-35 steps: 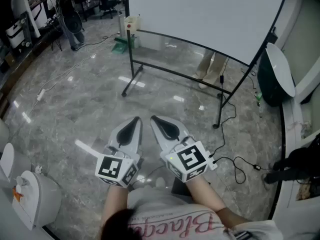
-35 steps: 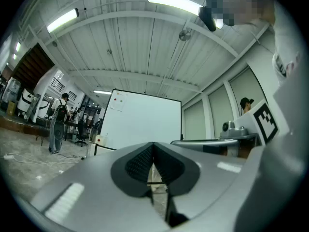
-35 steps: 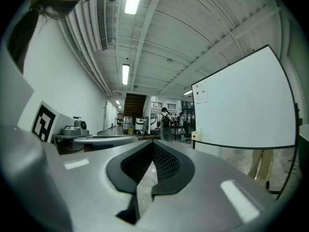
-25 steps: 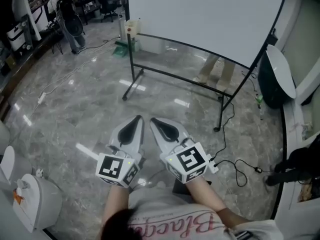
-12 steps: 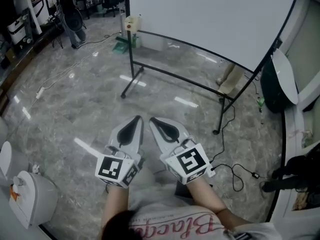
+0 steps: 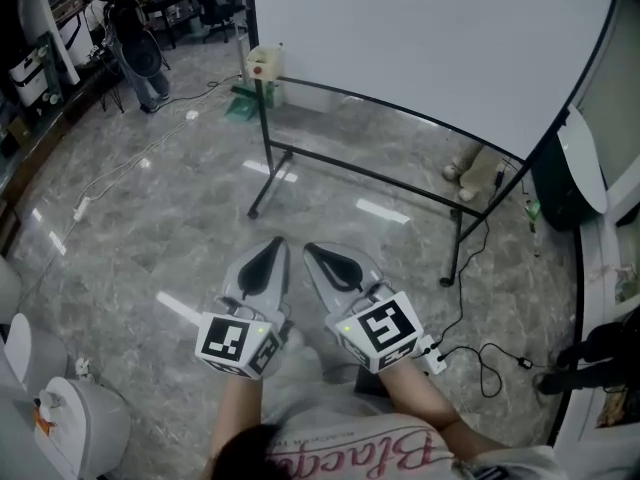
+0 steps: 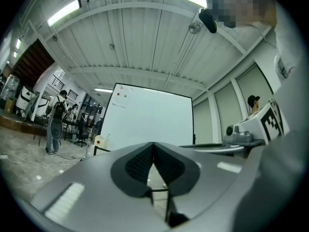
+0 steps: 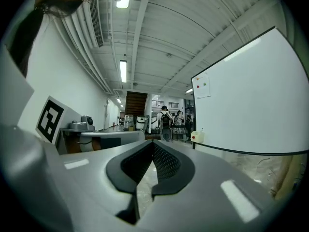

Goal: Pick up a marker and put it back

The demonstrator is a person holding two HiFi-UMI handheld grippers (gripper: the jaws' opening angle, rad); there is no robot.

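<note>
- No marker can be made out in any view. Judging by the task, it most likely lies along the lower edge of the large white whiteboard on a black wheeled stand, well ahead of both grippers.
- The left gripper and the right gripper are held side by side over the grey marble floor, pointing at the board.
- In the left gripper view the dark ribbed fingers meet at their tips with nothing between them. The right gripper's fingers are likewise closed and empty.
- A marker should be light, stiff and smooth-barrelled, so it is apt to roll or slip. A hold across the middle of the barrel, clear of the cap, would probably keep it level and steady.
- Compared with the earlier head views, the board fills more of the frame, and its right edge and stand leg sit further right.
- The small cream box with a red spot at the board's left corner has barely shifted.
- The feet of a person behind the board have moved to the right.
- The grippers keep the same paired pose, closed throughout.
</note>
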